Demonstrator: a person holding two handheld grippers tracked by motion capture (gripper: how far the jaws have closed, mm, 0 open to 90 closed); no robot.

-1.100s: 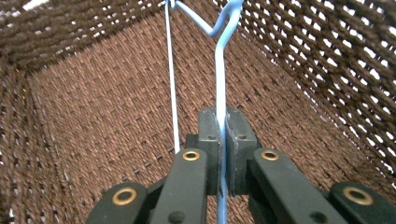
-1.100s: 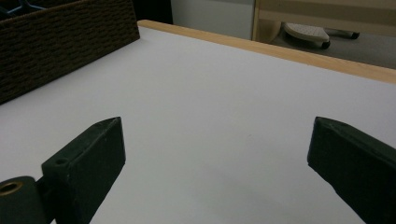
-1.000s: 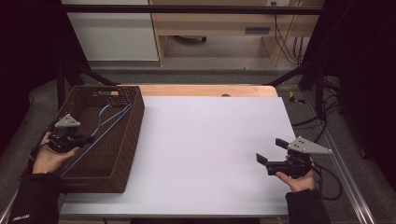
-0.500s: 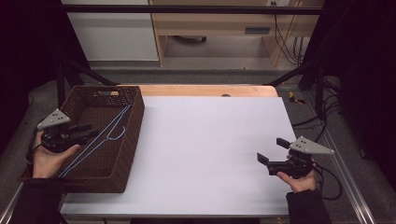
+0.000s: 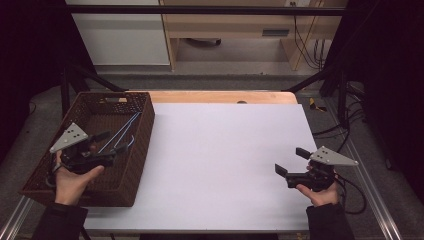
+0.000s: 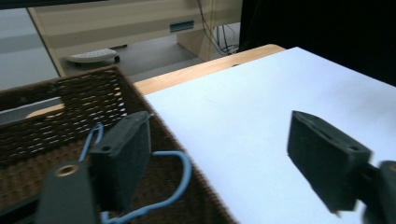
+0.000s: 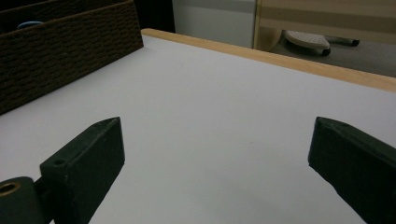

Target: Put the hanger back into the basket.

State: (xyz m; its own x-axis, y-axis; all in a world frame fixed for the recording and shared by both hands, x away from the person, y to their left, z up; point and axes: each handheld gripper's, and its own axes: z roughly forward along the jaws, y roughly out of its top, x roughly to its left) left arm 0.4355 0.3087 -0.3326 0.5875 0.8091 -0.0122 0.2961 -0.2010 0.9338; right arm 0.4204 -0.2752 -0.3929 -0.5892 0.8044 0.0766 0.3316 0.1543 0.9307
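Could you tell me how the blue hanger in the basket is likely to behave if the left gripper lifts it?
The blue hanger looks like thin wire, so it is probably light and fairly stiff, though it may flex. Its long arms lean against the woven basket wall and could snag there. Gripped off-centre by the open left gripper, it would likely swing or pivot.

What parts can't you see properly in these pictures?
- Blue wire thing in the basket: high view, too thin to name; left gripper view, the left tongs cover part of it.
- Basket floor: right gripper view, hidden behind its wall.
- Right tongs: tips cut off by the bottom edge.
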